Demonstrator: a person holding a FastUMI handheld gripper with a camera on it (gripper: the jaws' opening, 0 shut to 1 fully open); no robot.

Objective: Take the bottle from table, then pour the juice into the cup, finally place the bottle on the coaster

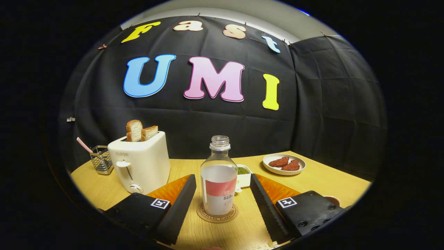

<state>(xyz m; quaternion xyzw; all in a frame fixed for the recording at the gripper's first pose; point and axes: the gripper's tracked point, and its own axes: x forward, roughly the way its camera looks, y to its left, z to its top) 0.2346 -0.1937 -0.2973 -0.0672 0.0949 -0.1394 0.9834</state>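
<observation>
While the bottle [219,180] stands upright on the round coaster [217,213], cap off, it sits between the two fingers of the tongs [222,194], which are spread wide w/ clear gaps either side, touching nothing. Bottle is clear plastic, looks near empty, w/ a white and red label; the small print on it is too fine to read. Coaster is cork-like w/ lettering round its rim, partly hidden, not legible. Each finger base carries a square black-and-white marker tag. Just behind the bottle is a small white square dish [243,176] of green beans. Further right, a white plate [284,164] holds two reddish-brown pieces of food. Left of the bottle, a white toaster [140,166] w/ two bread slices [140,130] sticking up; faint embossed word on its front, approx "SUPOR". Beyond the toaster, a wire basket [101,159] w/ a striped straw. All on a light wood worktop [329,180].
</observation>
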